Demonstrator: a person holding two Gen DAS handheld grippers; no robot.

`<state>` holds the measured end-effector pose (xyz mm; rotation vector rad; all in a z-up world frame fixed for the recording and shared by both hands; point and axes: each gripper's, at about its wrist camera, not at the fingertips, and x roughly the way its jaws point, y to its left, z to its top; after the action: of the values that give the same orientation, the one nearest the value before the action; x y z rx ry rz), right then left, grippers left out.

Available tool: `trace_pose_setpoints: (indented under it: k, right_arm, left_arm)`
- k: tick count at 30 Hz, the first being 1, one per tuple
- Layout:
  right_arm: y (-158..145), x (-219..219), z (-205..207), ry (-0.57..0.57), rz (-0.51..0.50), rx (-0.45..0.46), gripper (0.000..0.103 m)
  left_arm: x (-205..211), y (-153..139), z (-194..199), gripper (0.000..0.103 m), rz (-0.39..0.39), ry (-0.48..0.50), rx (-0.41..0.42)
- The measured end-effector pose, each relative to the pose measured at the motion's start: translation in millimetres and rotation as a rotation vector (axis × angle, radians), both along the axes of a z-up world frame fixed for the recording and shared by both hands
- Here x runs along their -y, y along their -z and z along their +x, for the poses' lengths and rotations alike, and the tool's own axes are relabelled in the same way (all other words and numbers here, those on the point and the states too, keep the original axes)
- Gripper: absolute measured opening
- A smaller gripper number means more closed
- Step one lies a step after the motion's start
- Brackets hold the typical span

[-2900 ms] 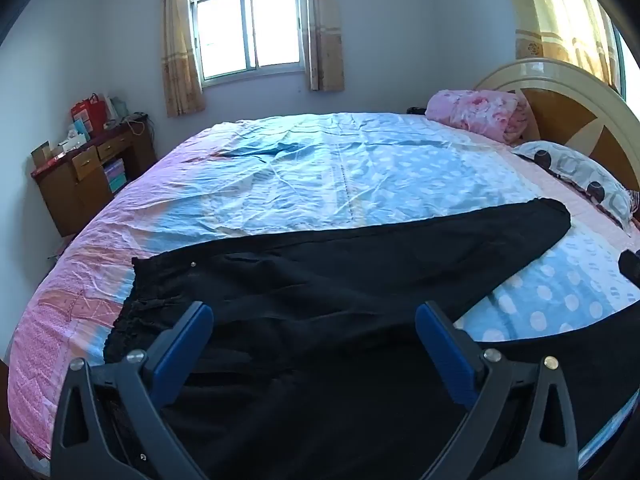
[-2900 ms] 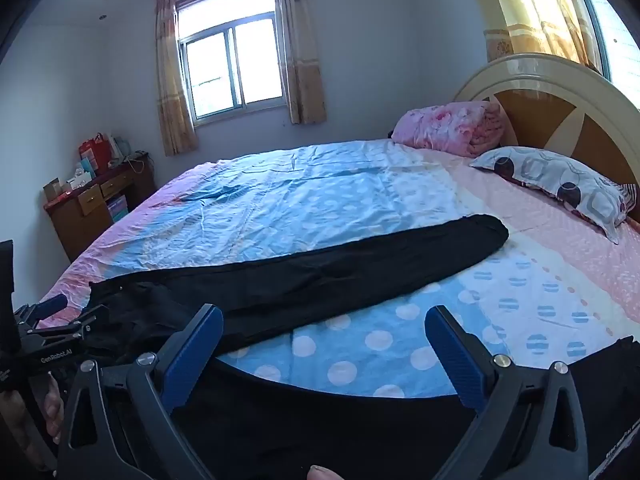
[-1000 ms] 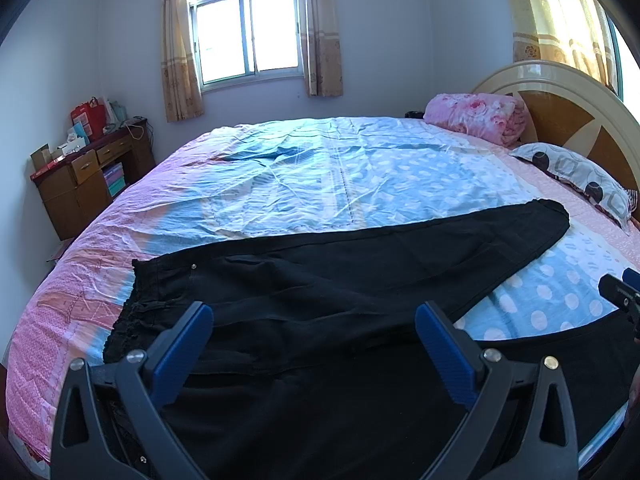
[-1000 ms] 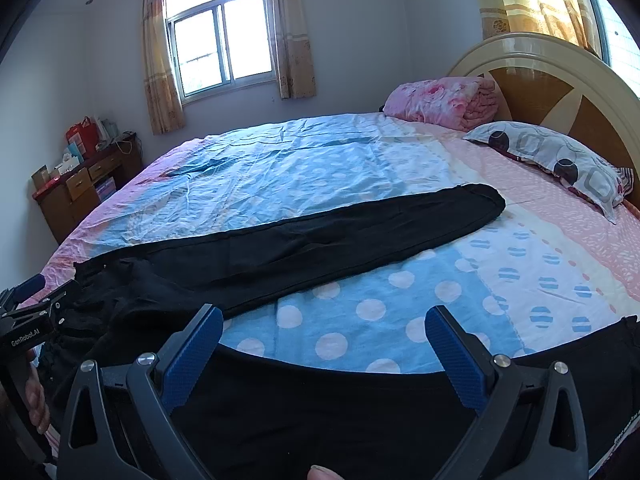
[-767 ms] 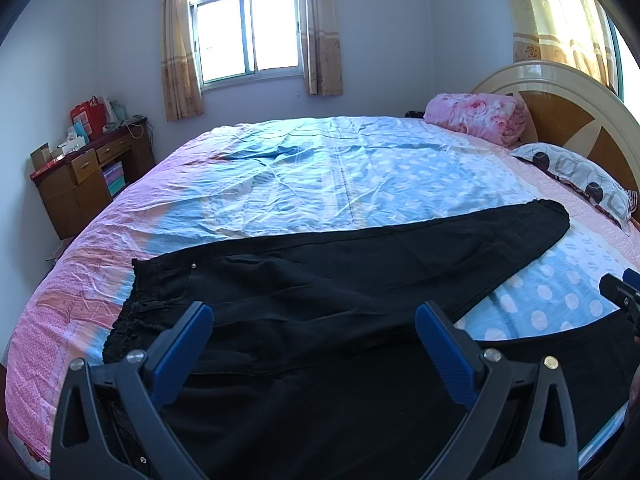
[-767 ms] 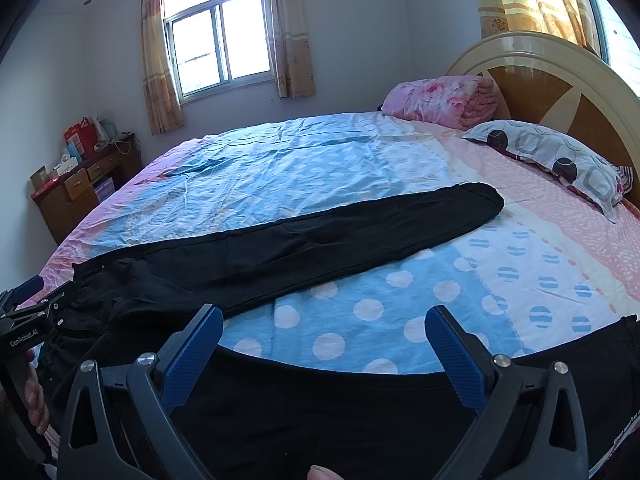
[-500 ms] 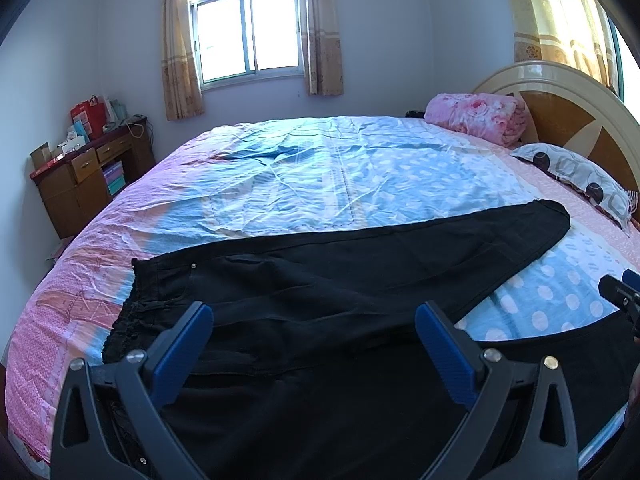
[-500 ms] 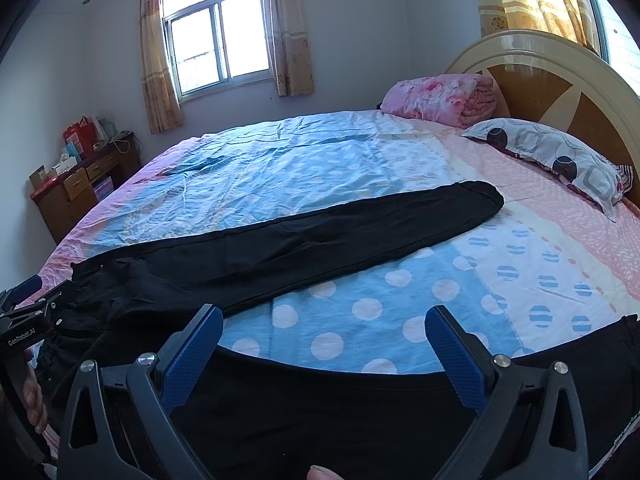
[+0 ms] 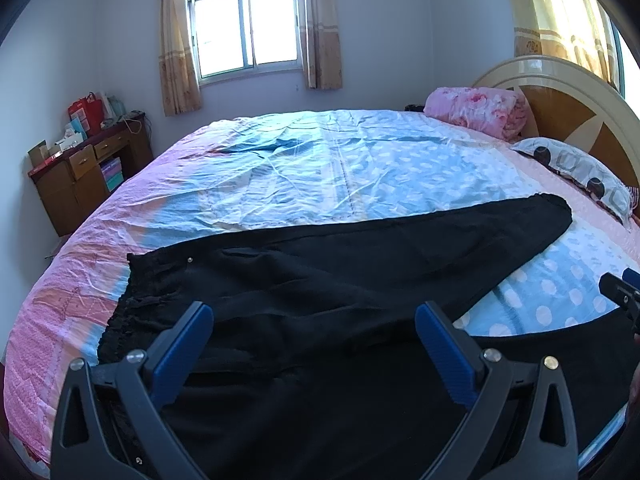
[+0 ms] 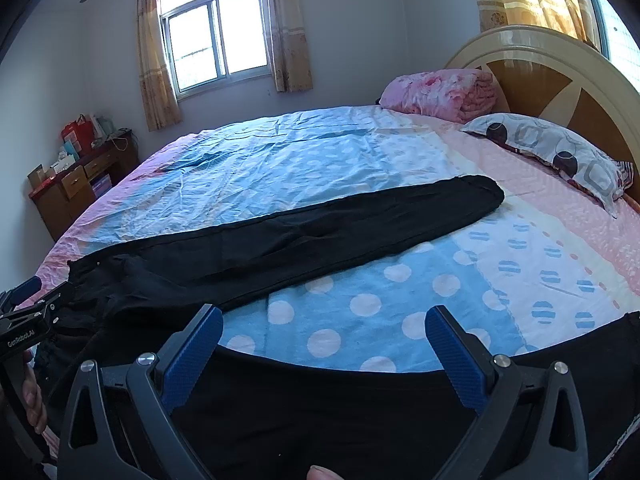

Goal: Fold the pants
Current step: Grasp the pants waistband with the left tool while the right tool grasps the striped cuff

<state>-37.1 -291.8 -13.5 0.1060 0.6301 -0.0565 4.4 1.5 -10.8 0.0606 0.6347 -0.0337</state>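
1. The black pants (image 9: 340, 280) lie spread out on the bed (image 9: 320, 168), which has a blue, pink and white sheet with dots.
2. The waist of the pants is at the left, near the pink edge of the bed. One leg runs across the bed toward the headboard (image 10: 560, 80). The other leg lies along the near edge of the bed, under both grippers.
3. The left gripper (image 9: 314, 324) is low over the top part of the pants, just past the waist. It points forward across the bed. Its two blue fingers (image 9: 182, 344) are spread wide apart and hold nothing.
4. The right gripper (image 10: 324, 328) is over the near leg of the pants and also points across the bed. Its blue fingers (image 10: 456, 356) are spread wide too, with nothing between them.
5. In the right wrist view, the left gripper shows at the far left edge, with part of a hand holding it.
6. A dotted pillow (image 10: 560, 156) and a rolled pink blanket (image 10: 436, 94) sit by the headboard.
7. A wooden desk (image 9: 80, 176) stands by the wall, near the window (image 9: 248, 28).
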Motion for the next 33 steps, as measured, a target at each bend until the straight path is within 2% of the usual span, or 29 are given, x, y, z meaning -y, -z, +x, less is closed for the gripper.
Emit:
trace_pose_setpoints:
  k: [6, 10, 13, 19, 21, 23, 27, 33]
  right_arm:
    - [1, 5, 10, -0.005, -0.021, -0.019, 0.102]
    - [-7, 28, 29, -0.034, -0.029, -0.041, 0.102]
    - [-19, 73, 58, -0.001, -0.007, -0.062, 0.102]
    - [-22, 186, 146, 0.148, 0.057, -0.155, 0.102]
    - [-18, 219, 176, 0.194, 0.075, -0.175, 0.102]
    - [-11, 247, 205, 0.238, 0.082, -0.198, 0.099]
    - [8, 291, 253, 0.294, 0.097, -0.234, 0.090]
    - [34, 309, 295, 0.319, 0.066, -0.292, 0.090]
  left_arm:
    - [-7, 6, 14, 0.103, -0.008, 0.017, -0.040]
    - [-34, 9, 35, 0.103, 0.070, -0.027, -0.058]
    - [-74, 11, 59, 0.103, 0.126, -0.092, -0.089]
    - [-164, 22, 104, 0.103, 0.162, -0.220, -0.147]
    - [-189, 30, 121, 0.101, 0.143, -0.260, -0.184]
    - [-212, 40, 138, 0.092, 0.097, -0.285, -0.225]
    - [-232, 58, 158, 0.091, 0.036, -0.315, -0.289]
    - [-240, 80, 188, 0.090, -0.023, -0.303, -0.355]
